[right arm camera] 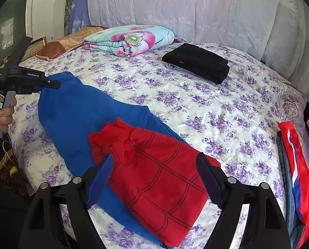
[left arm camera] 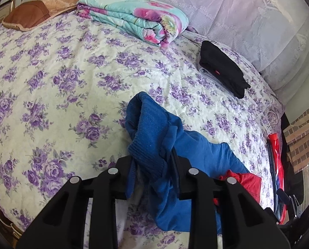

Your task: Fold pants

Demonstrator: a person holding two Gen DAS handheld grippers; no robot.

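Gripping the ribbed cuff of the blue pants (left arm camera: 152,145), your left claw (left arm camera: 152,161) has its jaws narrowed tight on the bunched cloth, and that end is raised off the bed (left arm camera: 57,78). From the right wrist view, the blue pants stretch across the floral bedspread toward you, with a red lined garment (right arm camera: 154,174) lying over them. Your right claw (right arm camera: 154,178) hangs with its jaws wide, holding nothing, above that red cloth. Folded black clothes (right arm camera: 198,64) sit farther back, near a folded floral blanket (right arm camera: 131,39).
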